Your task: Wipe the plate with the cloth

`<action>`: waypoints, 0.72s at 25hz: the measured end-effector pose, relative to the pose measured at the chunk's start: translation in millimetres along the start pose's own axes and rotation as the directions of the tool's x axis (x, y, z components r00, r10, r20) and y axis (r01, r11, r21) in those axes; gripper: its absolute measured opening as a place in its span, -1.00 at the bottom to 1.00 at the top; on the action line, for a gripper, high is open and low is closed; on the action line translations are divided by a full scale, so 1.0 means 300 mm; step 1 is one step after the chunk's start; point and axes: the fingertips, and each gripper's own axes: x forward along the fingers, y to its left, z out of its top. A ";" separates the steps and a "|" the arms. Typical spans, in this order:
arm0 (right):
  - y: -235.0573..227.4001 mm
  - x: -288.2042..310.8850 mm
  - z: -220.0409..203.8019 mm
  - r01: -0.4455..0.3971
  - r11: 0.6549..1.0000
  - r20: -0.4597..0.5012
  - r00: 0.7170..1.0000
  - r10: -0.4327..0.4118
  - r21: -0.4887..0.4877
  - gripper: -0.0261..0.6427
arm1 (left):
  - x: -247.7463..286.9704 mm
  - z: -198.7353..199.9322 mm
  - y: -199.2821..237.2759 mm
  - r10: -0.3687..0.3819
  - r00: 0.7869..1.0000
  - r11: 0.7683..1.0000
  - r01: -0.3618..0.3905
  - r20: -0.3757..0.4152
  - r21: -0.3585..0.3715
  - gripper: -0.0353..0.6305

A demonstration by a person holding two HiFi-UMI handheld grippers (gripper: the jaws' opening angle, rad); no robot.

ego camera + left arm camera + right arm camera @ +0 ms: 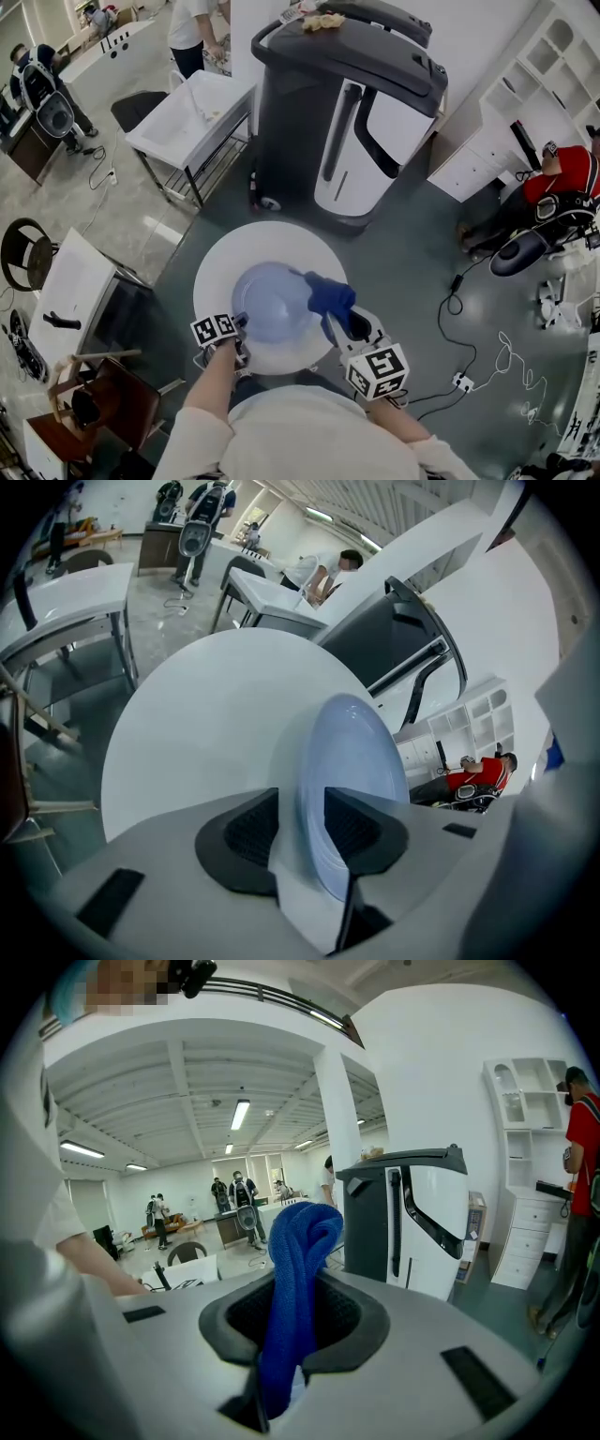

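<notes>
Left gripper (300,829) straddles the near rim of the pale blue plate (272,302). One pad sits against the plate's upper face and a thin pale sliver shows beside the other, so I read it as not yet clamped.

Plate rests on the round white table (281,239), on the side nearer the person.

Right gripper (295,1321) is clenched on the blue cloth (330,294). The cloth bunches out past the jaws and sits at the plate's right edge in the head view; contact cannot be told.

Step in hand, by my judgement: securing the plate.
- Close firmly on the rim before any wiping.
- Keep the bite shallow so the pads leave the face clear.
- Lead with the loose cloth wad, not the jaw tips, and sweep across the face.

Risk: an unheld plate may skid on the smooth tabletop.
</notes>
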 end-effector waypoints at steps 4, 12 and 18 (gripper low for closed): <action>-0.016 -0.015 0.001 0.014 1.000 -0.003 1.000 -0.014 -0.002 -0.67 | -0.003 -0.006 0.029 0.022 1.000 1.000 -0.022 -0.006 0.007 -0.57; -0.024 -0.011 0.002 0.008 1.000 -0.009 1.000 -0.008 -0.004 -0.67 | 0.011 -0.011 -0.009 -0.042 0.999 0.999 0.042 0.004 -0.027 -0.76; -0.024 0.004 0.009 -0.002 1.000 -0.002 1.000 0.002 -0.004 -0.67 | -0.011 0.005 -0.038 -0.077 0.997 0.997 0.077 0.014 -0.010 -0.76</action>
